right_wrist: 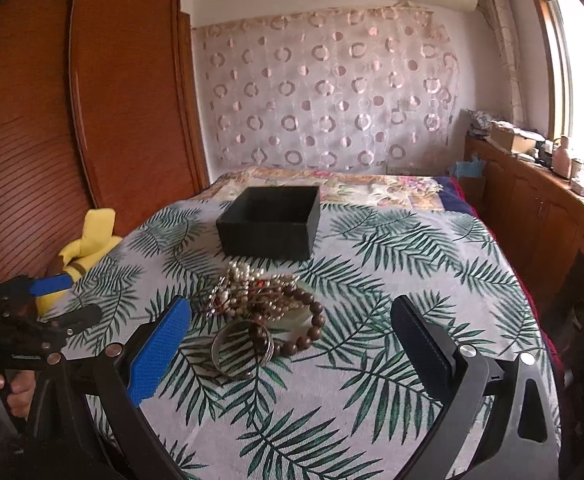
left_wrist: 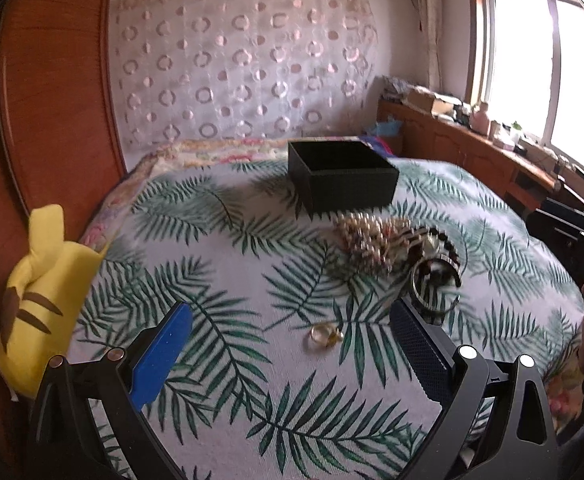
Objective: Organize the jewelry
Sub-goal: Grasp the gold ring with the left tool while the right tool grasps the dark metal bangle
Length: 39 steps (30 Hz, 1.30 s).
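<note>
Box (right_wrist: pixel 270 222) is set on the bed (right_wrist: pixel 432 264), toward its far end. Jewelry pile (right_wrist: pixel 260 296) is heaped just in front of it; bangle (right_wrist: pixel 242 350) lies at pile's near edge. Rings (left_wrist: pixel 326 335) lie apart, nearer left. Plush toy (left_wrist: pixel 40 300) is wedged at bed's left edge.

The bedspread (left_wrist: pixel 228 280) is soft woven cloth, matt, printed with green palm fronds. The black box (right_wrist: pixel 270 222) in the upper middle looks like matt textured card, no shine at all. The jewelry pile (right_wrist: pixel 260 300) mixes pearly glossy beads with a brown bead bracelet (right_wrist: pixel 312 326) that looks like polished wood, plus a shiny metal bangle (right_wrist: pixel 242 346). The small gold rings (left_wrist: pixel 326 336) are glossy metal. Gripper pads (left_wrist: pixel 162 360) are blue plastic with a fine grippy texture, on matt black plastic frames. The wardrobe (right_wrist: pixel 92 100) at the left is reddish varnished wood, semi-gloss. The yellow plush (left_wrist: pixel 40 300) looks like fleecy fabric.
</note>
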Motion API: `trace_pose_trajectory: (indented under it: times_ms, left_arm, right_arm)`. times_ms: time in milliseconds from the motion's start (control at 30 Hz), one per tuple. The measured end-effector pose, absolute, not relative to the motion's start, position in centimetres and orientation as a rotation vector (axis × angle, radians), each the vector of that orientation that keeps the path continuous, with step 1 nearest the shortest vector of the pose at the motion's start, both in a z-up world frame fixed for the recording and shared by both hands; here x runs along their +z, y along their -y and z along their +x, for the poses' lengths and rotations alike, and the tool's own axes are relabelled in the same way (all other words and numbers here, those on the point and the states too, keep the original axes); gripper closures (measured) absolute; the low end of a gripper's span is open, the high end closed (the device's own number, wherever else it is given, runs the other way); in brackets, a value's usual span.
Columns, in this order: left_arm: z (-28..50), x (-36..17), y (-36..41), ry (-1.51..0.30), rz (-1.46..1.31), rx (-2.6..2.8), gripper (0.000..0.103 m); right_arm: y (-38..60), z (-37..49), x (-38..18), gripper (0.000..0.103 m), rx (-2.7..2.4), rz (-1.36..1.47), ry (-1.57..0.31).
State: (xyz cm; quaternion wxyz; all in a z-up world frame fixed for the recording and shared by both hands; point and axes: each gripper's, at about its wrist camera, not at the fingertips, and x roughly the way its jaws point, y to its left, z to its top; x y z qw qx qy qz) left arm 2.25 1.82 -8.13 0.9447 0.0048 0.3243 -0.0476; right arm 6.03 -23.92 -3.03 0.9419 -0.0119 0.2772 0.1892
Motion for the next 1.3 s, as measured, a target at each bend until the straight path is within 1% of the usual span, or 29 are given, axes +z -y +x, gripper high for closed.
trace_pose_trajectory:
  times_ms: [67,167,267,333,367,400,500,567,633,667,700,767,900,1300]
  left_arm:
    - [2.5,-8.9,-1.7,-0.681,0.013,-0.116,0.008]
    - [3.0,-9.9,-1.1,-0.716,0.022,-0.151,0.008]
    - [3.4,-10.7,-0.6,-0.748,0.028,-0.177,0.02]
    - [3.9,-11.3,-0.3,-0.771,0.028,-0.189,0.025]
    - [4.1,-11.5,-0.2,-0.781,0.028,-0.194,0.03]
    - [4.3,-11.7,-0.1,-0.79,0.027,-0.199,0.031]
    - [5.0,-12.2,0.2,-0.813,0.02,-0.216,0.049]
    - [5.4,-12.4,0.2,-0.82,0.016,-0.216,0.055]
    - [5.6,-12.7,0.4,-0.829,0.02,-0.212,0.058]
    - [5.7,-12.8,0.4,-0.833,0.025,-0.207,0.061]
    - [5.7,-12.9,0.3,-0.836,0.027,-0.207,0.069]
    - [5.7,-13.3,0.3,-0.849,0.026,-0.204,0.075]
    - [5.7,-13.3,0.3,-0.841,0.041,-0.195,0.079]
    - [5.5,-12.8,-0.5,-0.815,0.015,-0.191,0.079]
  right_arm:
    - [23.7,6.1,-3.6,0.004,0.402,-0.033,-0.578]
    - [23.2,6.3,-4.7,0.01,0.424,-0.052,-0.606]
    - [22.7,6.6,-5.9,0.017,0.457,-0.067,-0.644]
    - [22.5,6.7,-6.5,0.018,0.476,-0.07,-0.667]
    - [22.4,6.7,-6.7,0.018,0.483,-0.07,-0.675]
    - [22.3,6.8,-7.0,0.018,0.491,-0.071,-0.686]
    - [22.1,6.7,-7.6,0.019,0.502,-0.078,-0.704]
    - [22.0,6.7,-7.9,0.019,0.507,-0.081,-0.715]
    - [22.0,6.6,-8.2,0.019,0.513,-0.084,-0.727]
    - [21.9,6.6,-8.4,0.019,0.517,-0.086,-0.732]
    - [21.9,6.7,-8.4,0.019,0.52,-0.088,-0.738]
    - [21.7,6.7,-8.6,0.023,0.539,-0.087,-0.753]
    - [21.0,6.9,-9.0,0.025,0.57,-0.097,-0.774]
    - [18.6,8.6,-9.6,0.025,0.604,-0.231,-0.797]
